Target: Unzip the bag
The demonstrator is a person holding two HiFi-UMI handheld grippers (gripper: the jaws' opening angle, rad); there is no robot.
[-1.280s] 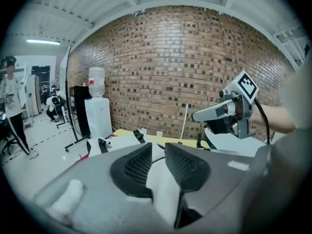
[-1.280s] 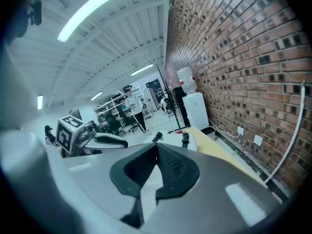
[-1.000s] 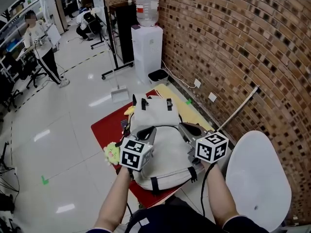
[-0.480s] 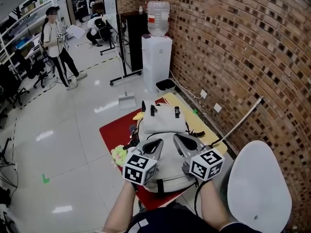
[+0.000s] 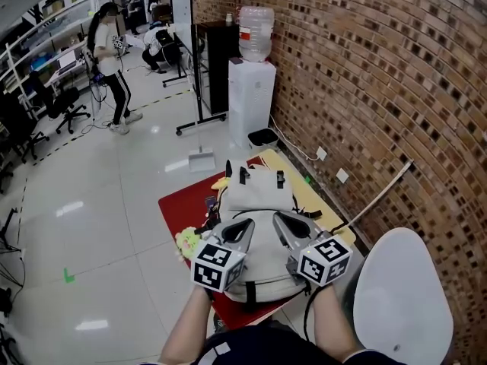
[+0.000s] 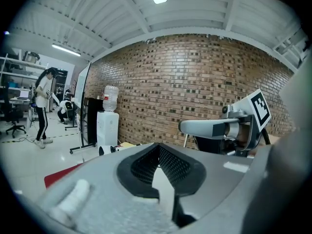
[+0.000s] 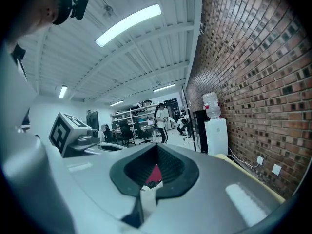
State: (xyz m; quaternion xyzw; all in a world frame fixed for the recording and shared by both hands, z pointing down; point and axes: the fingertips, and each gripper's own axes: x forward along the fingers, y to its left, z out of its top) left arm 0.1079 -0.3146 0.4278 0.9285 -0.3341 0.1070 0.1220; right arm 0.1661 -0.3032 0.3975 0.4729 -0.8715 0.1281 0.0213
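Observation:
A light grey backpack (image 5: 257, 196) with black straps lies on a red mat (image 5: 183, 200) on the floor in the head view. Both grippers hover over its near half. My left gripper (image 5: 242, 228) is shut with nothing in it, its marker cube toward me. My right gripper (image 5: 282, 220) is also shut and empty, a little apart from the left. In the left gripper view the shut jaws of the left gripper (image 6: 158, 149) point level at the brick wall, with the right gripper (image 6: 222, 128) alongside. The right gripper (image 7: 157, 151) points into the room, and its view shows the left gripper (image 7: 73, 130). No zipper pull can be made out.
A yellow plush toy (image 5: 185, 239) lies at the mat's left edge. A white chair (image 5: 403, 287) stands to my right by the brick wall (image 5: 380, 90). A water dispenser (image 5: 251, 97), a dustpan (image 5: 202, 160) and a yellow board (image 5: 288, 164) are beyond the bag. A person (image 5: 114, 67) stands far back.
Both grippers have drawn back a little toward me over the bag and stay shut. The person at the back has walked to the right.

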